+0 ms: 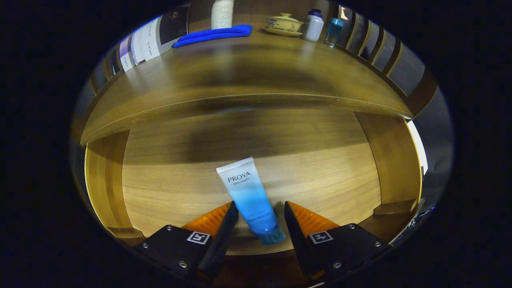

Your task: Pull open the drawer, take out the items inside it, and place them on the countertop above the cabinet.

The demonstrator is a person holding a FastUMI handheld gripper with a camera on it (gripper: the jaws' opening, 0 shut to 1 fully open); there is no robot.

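The wooden drawer (160,188) stands pulled open below the countertop (240,76). On its floor lies a blue-and-white tube (250,196), cap toward me, white end pointing away. My gripper (261,214) hovers over the drawer with its fingers open, one on each side of the tube's capped half. The left fingertip is close to the tube's side; the right one stands apart from it. I cannot tell if either touches it.
On the countertop a folded blue cloth (216,33) lies at the back left beside a white bottle (222,14). A lidded teacup on a saucer (285,24), a small white bottle (313,25) and a teal bottle (333,32) stand at the back right. Magazines (154,38) lean at the left.
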